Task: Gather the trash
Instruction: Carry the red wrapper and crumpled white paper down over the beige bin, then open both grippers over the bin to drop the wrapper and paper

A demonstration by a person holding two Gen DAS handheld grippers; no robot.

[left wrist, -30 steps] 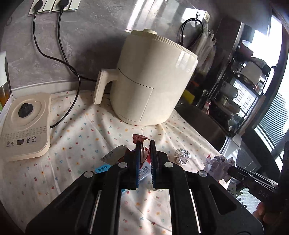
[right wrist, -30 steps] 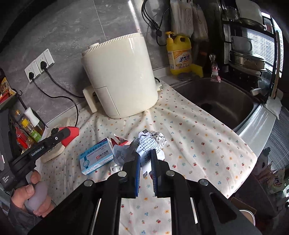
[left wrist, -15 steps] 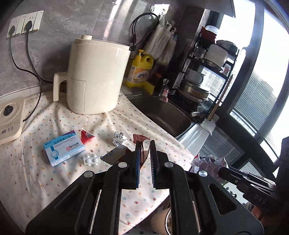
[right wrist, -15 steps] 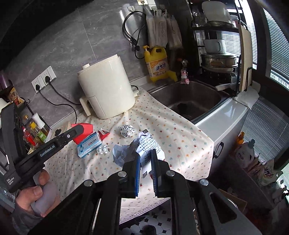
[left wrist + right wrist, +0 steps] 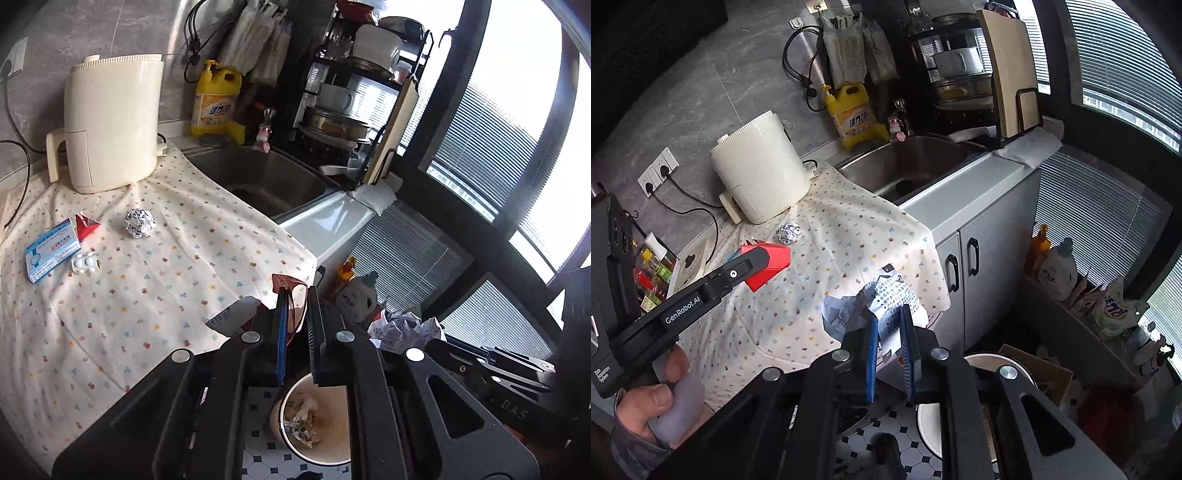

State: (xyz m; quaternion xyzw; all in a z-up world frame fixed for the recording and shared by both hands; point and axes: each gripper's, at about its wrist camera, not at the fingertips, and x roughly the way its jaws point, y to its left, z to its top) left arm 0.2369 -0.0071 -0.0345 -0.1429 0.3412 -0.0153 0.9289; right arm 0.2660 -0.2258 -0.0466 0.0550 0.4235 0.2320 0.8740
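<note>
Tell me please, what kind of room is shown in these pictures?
Most likely a home kitchen. A steel sink is set into the counter, a yellow detergent bottle stands behind it, and a dish rack with bowls stands beside it. A cream air fryer is there too.

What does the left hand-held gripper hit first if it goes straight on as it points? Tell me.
Probably the open trash bin on the tiled floor. The left hand-held gripper, shut on a red wrapper, points down past the counter's edge, with nothing visible between. Depth is unclear through the fisheye.
</note>
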